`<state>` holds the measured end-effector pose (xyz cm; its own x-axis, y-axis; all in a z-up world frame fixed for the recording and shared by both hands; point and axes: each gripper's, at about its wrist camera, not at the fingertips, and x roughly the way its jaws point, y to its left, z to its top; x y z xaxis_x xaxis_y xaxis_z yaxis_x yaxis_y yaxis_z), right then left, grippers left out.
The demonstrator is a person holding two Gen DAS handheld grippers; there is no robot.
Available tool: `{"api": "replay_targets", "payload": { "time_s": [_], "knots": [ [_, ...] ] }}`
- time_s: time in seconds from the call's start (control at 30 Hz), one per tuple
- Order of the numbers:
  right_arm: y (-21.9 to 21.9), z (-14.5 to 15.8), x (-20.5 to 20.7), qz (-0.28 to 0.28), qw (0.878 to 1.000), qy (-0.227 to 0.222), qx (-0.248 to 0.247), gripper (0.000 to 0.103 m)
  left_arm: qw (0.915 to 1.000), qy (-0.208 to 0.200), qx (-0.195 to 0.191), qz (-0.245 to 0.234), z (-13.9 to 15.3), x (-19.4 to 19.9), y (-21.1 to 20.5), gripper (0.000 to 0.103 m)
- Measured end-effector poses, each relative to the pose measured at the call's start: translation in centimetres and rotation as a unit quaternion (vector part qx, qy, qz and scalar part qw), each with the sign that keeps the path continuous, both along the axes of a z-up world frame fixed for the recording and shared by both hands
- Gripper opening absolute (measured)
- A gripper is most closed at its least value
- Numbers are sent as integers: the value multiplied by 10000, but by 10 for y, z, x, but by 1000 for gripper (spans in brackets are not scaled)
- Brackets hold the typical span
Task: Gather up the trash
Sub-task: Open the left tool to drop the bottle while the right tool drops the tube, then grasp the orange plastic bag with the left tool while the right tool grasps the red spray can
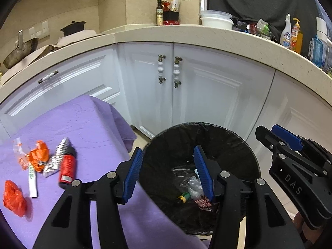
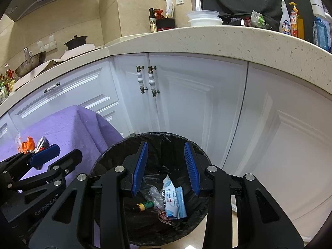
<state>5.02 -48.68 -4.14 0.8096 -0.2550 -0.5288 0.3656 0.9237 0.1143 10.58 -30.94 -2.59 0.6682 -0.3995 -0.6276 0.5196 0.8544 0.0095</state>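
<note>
Kitchen corner, white cabinet doors (image 2: 186, 103) under a speckled pale counter (image 2: 228, 39). Black-lined trash bin (image 1: 244, 145) on the floor before the cabinets, just beside a desk draped in purple cloth (image 1: 83, 120). Left gripper (image 1: 170, 176) poised over the seam between desk edge and bin, jaws apart with nothing between the blue pads; left pad over the cloth, right pad over the bin mouth. Right gripper (image 2: 166, 168) poised over the bin opening, jaws likewise parted and empty, bin contents visible through the gap. Down in the bin: a blue-and-white wipes packet (image 2: 173, 197), a crumpled clear plastic film (image 2: 154, 196), a small cylinder with a green and yellow band (image 2: 145, 205), and a red-and-white scrap (image 1: 204, 204) near the bottom. Still lying on the purple cloth, left of the left gripper: a red cylinder with a black cap (image 1: 66, 166), touching a silvery patterned packet (image 1: 57, 158); next to that an orange crumpled wrapper (image 1: 38, 158), a white strip with green print (image 1: 32, 183), a clear wrapper with orange marks (image 1: 19, 151), and, apart toward the near edge, a red crumpled bag (image 1: 14, 198). On the counter behind: a dark bottle (image 1: 159, 12), a stack of white tubs (image 1: 216, 18), a white spray bottle (image 1: 286, 32) and an orange pump bottle (image 1: 296, 35). Far left, a metal wok (image 1: 19, 51) and a dark lidded pot (image 1: 72, 28).
</note>
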Motion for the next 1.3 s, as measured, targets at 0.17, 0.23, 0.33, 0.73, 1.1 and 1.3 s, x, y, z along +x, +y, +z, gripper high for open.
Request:
{"api": "replay_targets", "payload": {
  "time_s": [0.17,0.23,0.33,0.73,1.1,1.3],
  "knots": [
    [20,7,6,177,9998,-74,49,36,9996,-44,-6,295,7,3,31,56],
    [32,9,10,311,9995,-83,77,36,9991,-41,-3,423,9,5,46,56],
    [54,12,19,554,9983,-107,142,36,9978,-14,-10,657,11,8,72,57],
    [146,16,52,1475,9888,-19,205,36,9836,-79,-73,1798,16,13,193,61],
    [215,4,87,2036,9780,414,164,36,9652,139,-159,2605,7,20,274,63],
    [230,-8,107,2060,9752,777,229,36,9617,287,-206,2718,1,22,294,63]
  ]
}}
